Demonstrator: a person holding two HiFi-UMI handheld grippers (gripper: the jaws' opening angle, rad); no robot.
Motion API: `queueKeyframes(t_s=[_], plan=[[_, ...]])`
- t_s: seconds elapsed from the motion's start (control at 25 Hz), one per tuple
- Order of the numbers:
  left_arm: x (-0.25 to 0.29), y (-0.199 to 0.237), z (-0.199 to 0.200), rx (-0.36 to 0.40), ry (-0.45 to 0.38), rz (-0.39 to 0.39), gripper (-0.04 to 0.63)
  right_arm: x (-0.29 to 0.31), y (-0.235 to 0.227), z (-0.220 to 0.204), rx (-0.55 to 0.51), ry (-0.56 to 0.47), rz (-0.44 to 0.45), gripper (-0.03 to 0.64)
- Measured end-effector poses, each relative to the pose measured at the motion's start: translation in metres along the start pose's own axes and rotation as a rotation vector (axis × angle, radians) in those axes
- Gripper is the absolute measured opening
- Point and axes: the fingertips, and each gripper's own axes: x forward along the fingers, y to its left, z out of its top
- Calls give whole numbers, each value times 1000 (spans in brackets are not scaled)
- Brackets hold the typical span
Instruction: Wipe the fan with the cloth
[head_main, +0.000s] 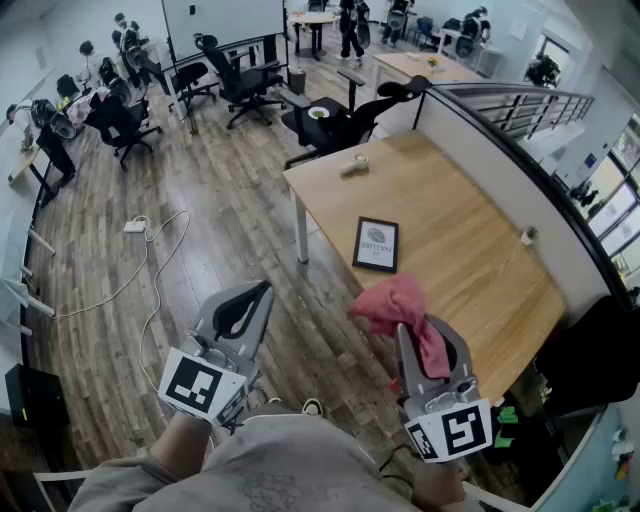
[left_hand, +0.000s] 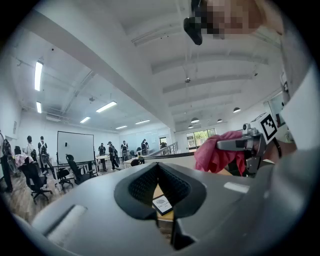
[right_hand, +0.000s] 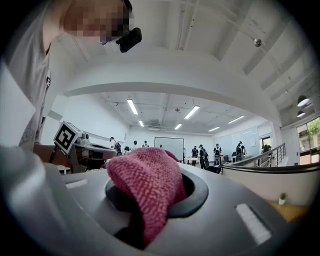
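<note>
1. Right, a wide wooden floor (head_main: 220, 230) underfoot. A white cable (head_main: 150, 290) snakes across it from a power strip (head_main: 135, 227), off to the left of both grippers.
2. Light wooden table (head_main: 450, 200) ahead on the right, with a dark partition (head_main: 520, 160) and a railing along its far side. Its white leg (head_main: 302, 230) stands at the near left corner.
3. Black office chairs (head_main: 235, 80) crowd the floor beyond the table, with one chair (head_main: 340, 120) pushed right up to its far end. People (head_main: 352, 25) stand well back, near a whiteboard (head_main: 225, 20).
4. Left gripper (head_main: 255, 292) is held level over the floor, just left of the table. Its jaws are pressed together with nothing between them.
5. Right gripper (head_main: 408, 335) hangs at the table's near edge, jaws clamped on the pink cloth (head_main: 395, 305).
6. That cloth bunches up out of the jaws, spilling over the tips and down one side, clear of the tabletop.
7. Black-framed card (head_main: 376, 245) lies flat on the table just beyond the cloth, straight ahead of the grippers.
8. Smaller bits now: a pale roll-like object (head_main: 355, 163) sits near the table's far end, and a tiny white thing (head_main: 528, 236) by the partition is too small to name.
</note>
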Motion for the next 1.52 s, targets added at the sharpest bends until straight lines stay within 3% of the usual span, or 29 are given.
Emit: queueKeyframes(t_s=[0.56, 0.6, 0.68, 0.76, 1.16, 1.52], plan=[[4, 12, -1, 13, -1, 19, 3, 19, 5, -11, 9, 44, 35, 86], [5, 14, -1, 14, 1, 25, 21, 20, 5, -11, 9, 45, 36, 86], [9, 15, -6, 8, 26, 27, 194, 22, 3, -11, 13, 47, 35, 86], [13, 14, -12, -1, 44, 29, 270, 23, 0, -15, 21, 48, 34, 86], [33, 40, -31, 9, 58, 28, 270, 54, -9, -36, 32, 79, 24, 86], [78, 97, -50, -34, 90, 14, 259, 127, -22, -47, 42, 112, 20, 86]])
